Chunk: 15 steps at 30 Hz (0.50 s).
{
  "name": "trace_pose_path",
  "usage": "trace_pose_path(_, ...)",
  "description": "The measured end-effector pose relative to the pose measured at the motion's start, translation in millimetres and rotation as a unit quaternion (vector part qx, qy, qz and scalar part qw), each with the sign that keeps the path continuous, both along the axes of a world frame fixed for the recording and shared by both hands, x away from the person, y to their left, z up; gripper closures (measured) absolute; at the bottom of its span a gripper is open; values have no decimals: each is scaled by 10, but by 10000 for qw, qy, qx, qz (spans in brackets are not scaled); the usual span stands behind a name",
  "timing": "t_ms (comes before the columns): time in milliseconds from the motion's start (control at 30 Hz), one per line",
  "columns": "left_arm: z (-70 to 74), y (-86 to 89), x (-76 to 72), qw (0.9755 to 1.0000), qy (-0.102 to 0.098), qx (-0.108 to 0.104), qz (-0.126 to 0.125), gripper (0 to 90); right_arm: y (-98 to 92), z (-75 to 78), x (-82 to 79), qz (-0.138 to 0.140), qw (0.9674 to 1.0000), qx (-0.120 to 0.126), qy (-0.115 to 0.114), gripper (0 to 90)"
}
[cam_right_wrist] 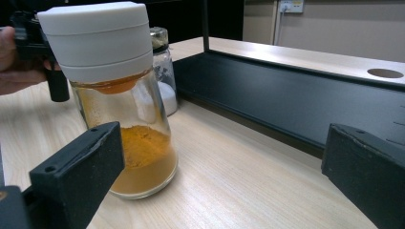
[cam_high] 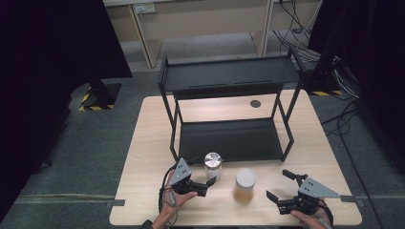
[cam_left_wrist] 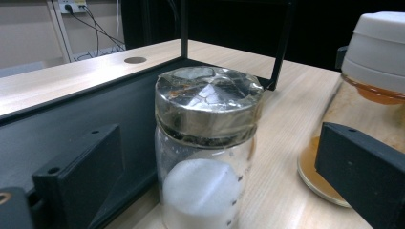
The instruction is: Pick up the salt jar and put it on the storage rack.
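Standing on the counter [cam_high: 143, 143] just in front of the rack's [cam_high: 229, 76] lower shelf [cam_high: 229, 138], the salt jar [cam_high: 213, 165] holds white powder under a shiny, crinkled lid. In the left gripper view the salt jar [cam_left_wrist: 205, 157] sits between the two black jaws, which are spread wide on either side of it without touching the glass. The left gripper [cam_high: 203, 185] lies low on the counter just beside the jar, held in the person's left hand [cam_high: 173, 202].

To the right of the salt jar, near but apart, stands the spice jar [cam_high: 245, 184] with a white cap and orange powder. The right gripper view shows the spice jar [cam_right_wrist: 119, 100] close before the left jaw, with the salt jar [cam_right_wrist: 162, 71] partly hidden behind it. The right gripper [cam_high: 279, 188] rests near the counter's front edge, its jaws spread and holding nothing, pointed toward the spice jar.
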<state>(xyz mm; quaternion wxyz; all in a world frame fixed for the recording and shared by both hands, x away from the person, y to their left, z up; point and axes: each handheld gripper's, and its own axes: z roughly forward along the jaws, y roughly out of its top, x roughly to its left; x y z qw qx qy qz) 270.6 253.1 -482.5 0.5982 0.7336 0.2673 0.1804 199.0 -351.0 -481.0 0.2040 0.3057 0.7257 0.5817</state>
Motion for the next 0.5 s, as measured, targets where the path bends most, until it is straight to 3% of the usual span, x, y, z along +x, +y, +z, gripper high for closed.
trace_pose_path(500, -13, -128, 137, 9999, 59, 144, -70, 25, 1, -1, 6, 9, 10000, -2, 28, 10)
